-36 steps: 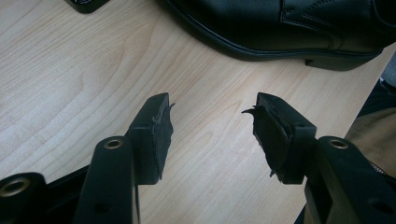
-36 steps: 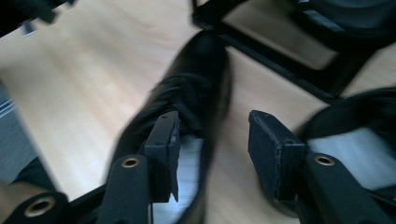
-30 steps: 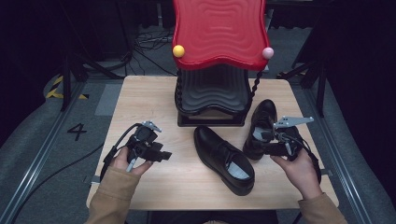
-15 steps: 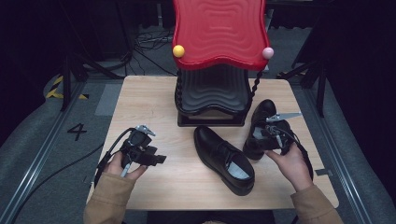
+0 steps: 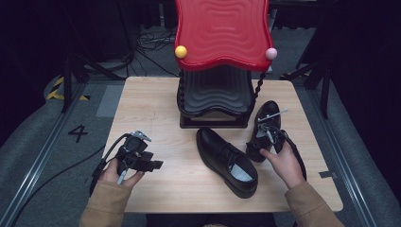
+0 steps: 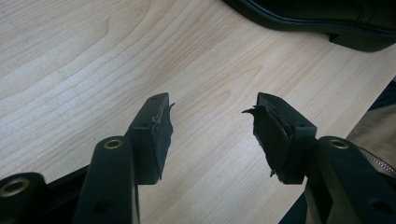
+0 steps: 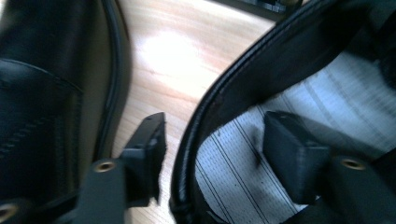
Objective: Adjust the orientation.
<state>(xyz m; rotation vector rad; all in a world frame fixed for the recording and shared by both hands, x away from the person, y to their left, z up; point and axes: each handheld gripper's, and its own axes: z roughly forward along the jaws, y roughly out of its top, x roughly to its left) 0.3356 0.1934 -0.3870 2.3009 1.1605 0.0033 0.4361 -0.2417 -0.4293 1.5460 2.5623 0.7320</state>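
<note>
**Two black shoes, one about to be picked up**

Far left, the left hand-held gripper (image 5: pixel 153 165) waits wide open over the bare wooden surface (image 5: pixel 151 109), holding nothing. Next comes the middle shoe (image 5: pixel 227 161), lying flat, toe toward the black and red shoe rack (image 5: pixel 215 94), heel toward the person. Just right of it sits the right shoe (image 5: pixel 265 125), its long way running from near the person up toward the rack. The right hand-held gripper (image 7: pixel 210 140) has been closing a little, with the shoe's side wall (image 7: pixel 224 93) between its jaws, one pad inside on the white lining, not squeezing yet. Leather looks stiff, smooth and slippery, fairly light; that rim is a good spot to grab.
</note>
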